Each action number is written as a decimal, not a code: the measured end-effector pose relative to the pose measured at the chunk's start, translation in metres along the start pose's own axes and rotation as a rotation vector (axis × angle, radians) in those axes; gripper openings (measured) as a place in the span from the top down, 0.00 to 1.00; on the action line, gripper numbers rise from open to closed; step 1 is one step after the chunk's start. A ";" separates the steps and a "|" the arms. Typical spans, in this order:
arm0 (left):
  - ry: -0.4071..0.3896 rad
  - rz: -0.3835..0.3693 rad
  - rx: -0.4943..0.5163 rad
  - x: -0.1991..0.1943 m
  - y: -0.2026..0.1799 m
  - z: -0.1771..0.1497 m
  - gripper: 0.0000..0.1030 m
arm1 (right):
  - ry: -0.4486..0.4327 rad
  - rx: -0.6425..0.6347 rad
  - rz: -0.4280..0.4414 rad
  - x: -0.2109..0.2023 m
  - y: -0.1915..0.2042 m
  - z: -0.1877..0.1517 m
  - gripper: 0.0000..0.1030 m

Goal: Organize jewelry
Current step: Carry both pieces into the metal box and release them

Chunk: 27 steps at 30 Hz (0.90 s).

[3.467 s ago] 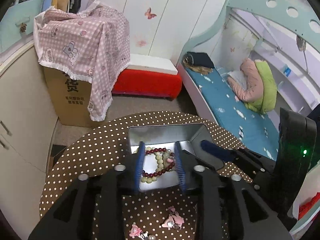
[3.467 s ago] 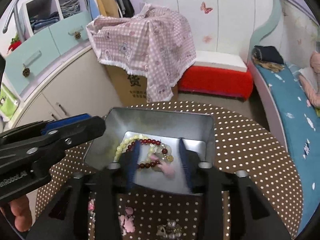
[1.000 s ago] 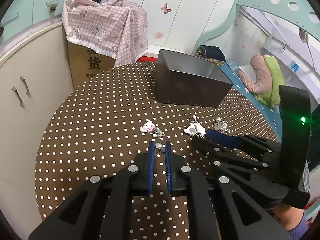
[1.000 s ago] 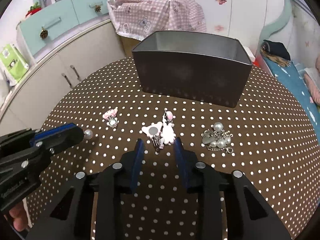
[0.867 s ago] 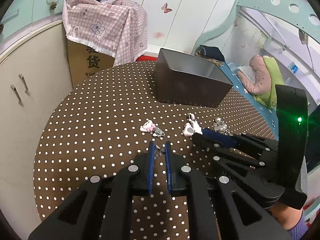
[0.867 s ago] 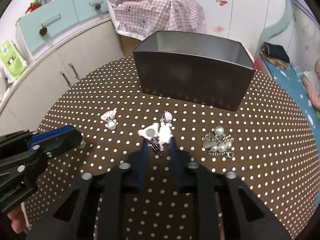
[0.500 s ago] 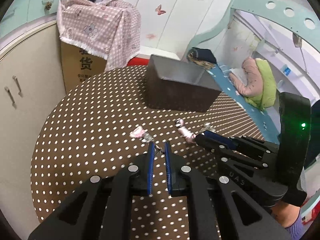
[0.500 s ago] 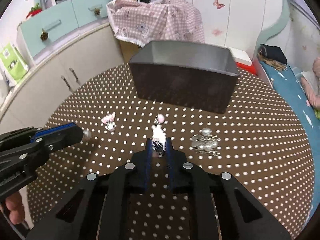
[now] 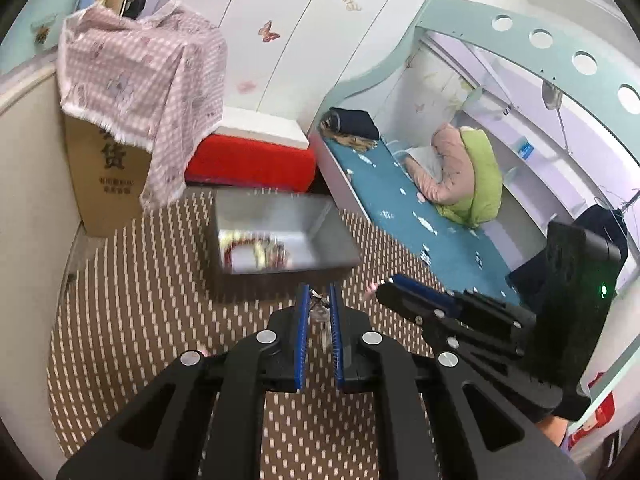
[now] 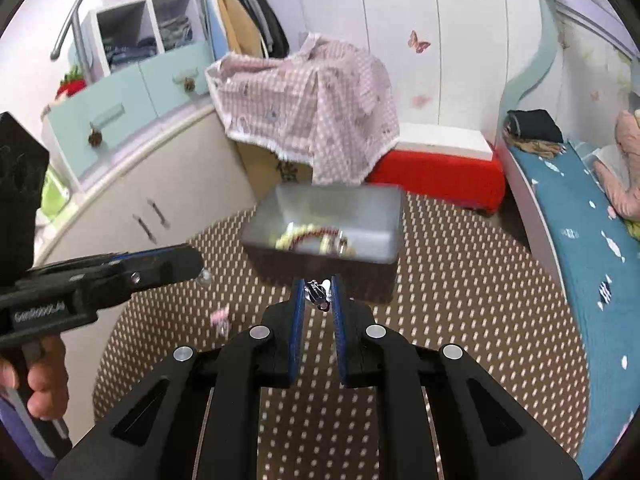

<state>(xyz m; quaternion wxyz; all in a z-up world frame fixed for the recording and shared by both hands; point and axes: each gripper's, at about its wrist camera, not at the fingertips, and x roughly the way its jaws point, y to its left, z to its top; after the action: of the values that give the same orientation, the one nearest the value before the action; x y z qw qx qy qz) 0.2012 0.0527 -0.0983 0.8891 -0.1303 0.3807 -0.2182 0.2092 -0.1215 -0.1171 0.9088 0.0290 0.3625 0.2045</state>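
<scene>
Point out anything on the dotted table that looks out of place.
One small pink trinket lies loose on the dotted table, outside the metal box where the bead bracelets sit. Nothing looks spilled or damaged, though the pictures are blurred.

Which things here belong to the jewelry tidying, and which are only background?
Job:
left gripper, shut on pearl earring
right gripper, shut on pink clip
metal box with bead bracelets
pink clip on table

Background:
checked cloth
red bench
bed

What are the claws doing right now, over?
Left claw shut on a small pearl trinket. Right claw shut on a hair clip. Metal box just ahead, beads inside. Nothing in the way.
</scene>
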 end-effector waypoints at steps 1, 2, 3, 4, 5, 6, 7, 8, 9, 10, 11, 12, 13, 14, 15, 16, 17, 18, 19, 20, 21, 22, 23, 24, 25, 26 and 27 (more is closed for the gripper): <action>0.002 0.008 -0.002 0.004 -0.001 0.011 0.92 | -0.002 0.004 0.000 0.001 -0.001 0.003 0.86; 0.003 0.010 -0.006 0.007 -0.001 0.018 0.92 | -0.004 0.008 -0.001 0.004 -0.004 0.011 0.86; 0.005 0.009 -0.009 0.010 -0.001 0.024 0.92 | -0.005 0.012 0.001 0.007 -0.006 0.017 0.86; 0.009 0.006 -0.014 0.015 -0.001 0.032 0.92 | -0.004 0.015 0.003 0.010 -0.007 0.021 0.86; 0.013 0.009 -0.021 0.019 0.000 0.038 0.92 | -0.004 0.020 0.004 0.014 -0.009 0.026 0.86; 0.021 0.018 -0.026 0.023 0.001 0.043 0.92 | -0.002 0.022 0.004 0.018 -0.011 0.030 0.86; 0.030 0.036 -0.026 0.029 0.001 0.049 0.92 | 0.005 0.024 0.008 0.023 -0.011 0.034 0.86; 0.033 0.043 -0.025 0.033 0.001 0.051 0.92 | 0.009 0.027 0.011 0.029 -0.012 0.037 0.86; 0.040 0.046 -0.026 0.037 0.002 0.054 0.92 | 0.014 0.029 0.010 0.034 -0.012 0.041 0.86; 0.052 0.054 -0.032 0.044 0.004 0.055 0.92 | 0.023 0.031 0.010 0.041 -0.013 0.044 0.86; 0.066 0.061 -0.037 0.051 0.007 0.057 0.92 | 0.029 0.033 0.013 0.046 -0.014 0.045 0.86; 0.075 0.063 -0.040 0.055 0.009 0.058 0.92 | 0.036 0.035 0.015 0.052 -0.015 0.047 0.86; 0.093 0.072 -0.048 0.063 0.012 0.057 0.92 | 0.045 0.036 0.015 0.058 -0.016 0.048 0.86; 0.104 0.078 -0.052 0.068 0.015 0.057 0.92 | 0.052 0.036 0.015 0.062 -0.016 0.048 0.86; 0.120 0.085 -0.054 0.075 0.017 0.056 0.91 | 0.063 0.038 0.016 0.069 -0.016 0.048 0.86; 0.128 0.088 -0.059 0.079 0.019 0.054 0.91 | 0.072 0.040 0.016 0.075 -0.017 0.048 0.86; 0.137 0.093 -0.062 0.083 0.022 0.053 0.91 | 0.078 0.039 0.016 0.079 -0.017 0.047 0.86; 0.147 0.098 -0.063 0.086 0.023 0.052 0.91 | 0.087 0.040 0.017 0.083 -0.017 0.047 0.86; 0.159 0.100 -0.065 0.091 0.026 0.051 0.91 | 0.092 0.042 0.019 0.087 -0.017 0.046 0.86; 0.166 0.105 -0.069 0.094 0.028 0.050 0.91 | 0.098 0.043 0.020 0.091 -0.017 0.045 0.86; 0.169 0.108 -0.070 0.096 0.030 0.049 0.91 | 0.106 0.043 0.021 0.095 -0.017 0.045 0.86; 0.172 0.113 -0.069 0.098 0.031 0.048 0.91 | 0.110 0.043 0.021 0.097 -0.018 0.044 0.86; 0.174 0.118 -0.068 0.099 0.032 0.048 0.91 | 0.115 0.044 0.020 0.100 -0.018 0.044 0.86; 0.176 0.123 -0.067 0.101 0.032 0.047 0.91 | 0.119 0.045 0.021 0.102 -0.019 0.043 0.86; 0.179 0.128 -0.067 0.101 0.032 0.047 0.91 | 0.123 0.046 0.023 0.104 -0.019 0.043 0.86; 0.181 0.130 -0.069 0.102 0.033 0.046 0.91 | 0.127 0.047 0.025 0.106 -0.019 0.043 0.86; 0.184 0.131 -0.070 0.102 0.033 0.046 0.91 | 0.130 0.048 0.026 0.107 -0.019 0.043 0.86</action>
<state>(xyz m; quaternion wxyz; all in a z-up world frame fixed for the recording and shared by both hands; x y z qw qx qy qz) 0.3076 0.0349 -0.1440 0.8576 -0.1155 0.4759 -0.1572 0.3146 -0.0925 -0.1591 0.8798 0.0420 0.4249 0.2089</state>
